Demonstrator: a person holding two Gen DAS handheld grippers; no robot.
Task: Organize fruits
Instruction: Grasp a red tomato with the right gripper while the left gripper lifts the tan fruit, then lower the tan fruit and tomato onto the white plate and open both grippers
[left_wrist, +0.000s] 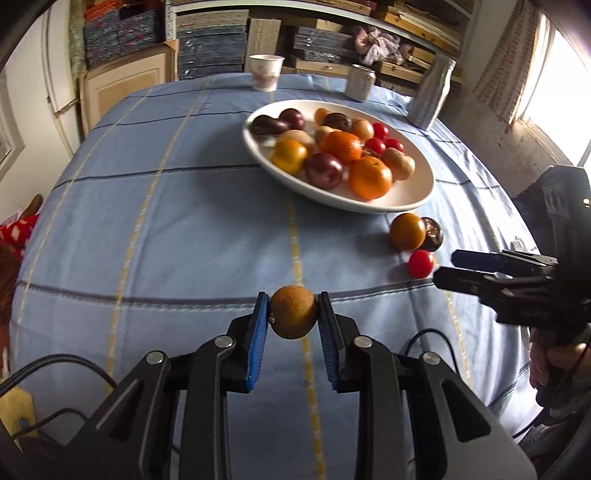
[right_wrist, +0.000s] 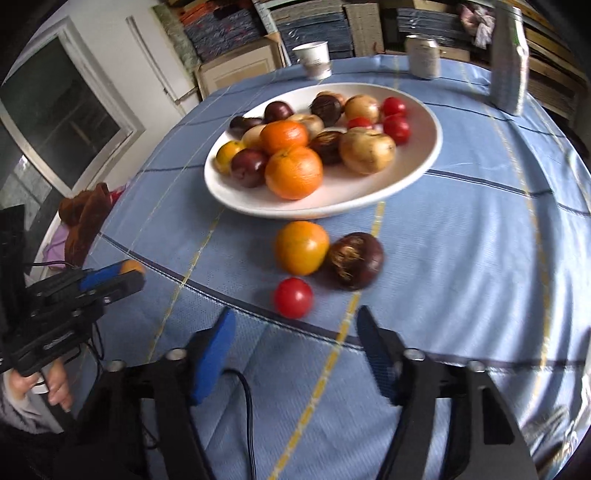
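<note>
My left gripper (left_wrist: 293, 312) is shut on a small brown fruit (left_wrist: 293, 312) and holds it above the blue cloth, near the table's front. A white plate (left_wrist: 413, 195) heaped with oranges, dark plums, tan fruits and red tomatoes sits beyond it. On the cloth beside the plate lie an orange fruit (right_wrist: 301, 247), a dark purple fruit (right_wrist: 356, 260) and a red tomato (right_wrist: 293, 297). My right gripper (right_wrist: 295, 325) is open, its fingers either side of the tomato, just short of it. In the right wrist view the left gripper (right_wrist: 127, 277) shows at the left.
A paper cup (left_wrist: 264, 72), a can (left_wrist: 360, 82) and a metal bottle (left_wrist: 432, 92) stand at the table's far edge. Shelves of stacked material rise behind. A brown cloth (right_wrist: 88, 214) lies off the table's left side.
</note>
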